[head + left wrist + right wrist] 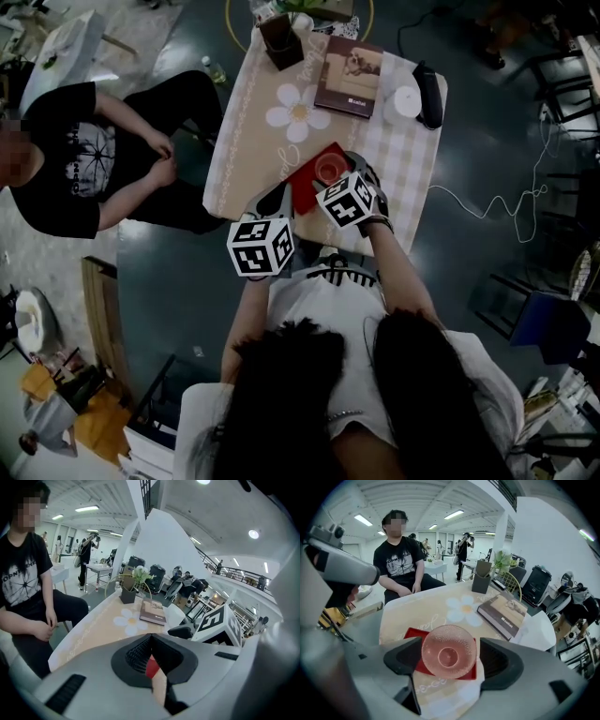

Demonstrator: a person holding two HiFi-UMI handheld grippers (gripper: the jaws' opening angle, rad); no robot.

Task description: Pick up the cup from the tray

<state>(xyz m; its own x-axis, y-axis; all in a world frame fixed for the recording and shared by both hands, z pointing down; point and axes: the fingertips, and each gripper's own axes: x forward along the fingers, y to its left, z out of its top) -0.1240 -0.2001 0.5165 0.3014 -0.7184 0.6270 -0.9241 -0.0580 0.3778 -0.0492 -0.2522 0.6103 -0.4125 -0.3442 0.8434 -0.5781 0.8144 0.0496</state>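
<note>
My right tongs (450,658) clasp pink cup (449,649), red tray (414,633) beneath; left tongs (151,644) pinch tray edge. Grasp step; next, I lift straight up.

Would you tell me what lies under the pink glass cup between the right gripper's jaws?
A red tray shows beneath the pink glass cup, on the tablecloth. The cup covers the tray's middle, so whether its base rests there cannot be seen.

Cup (449,654) is pebbled, translucent glass or plastic; tray (412,633) smooth, plastic-looking; cloth (417,609) under them soft, matt, printed
</note>
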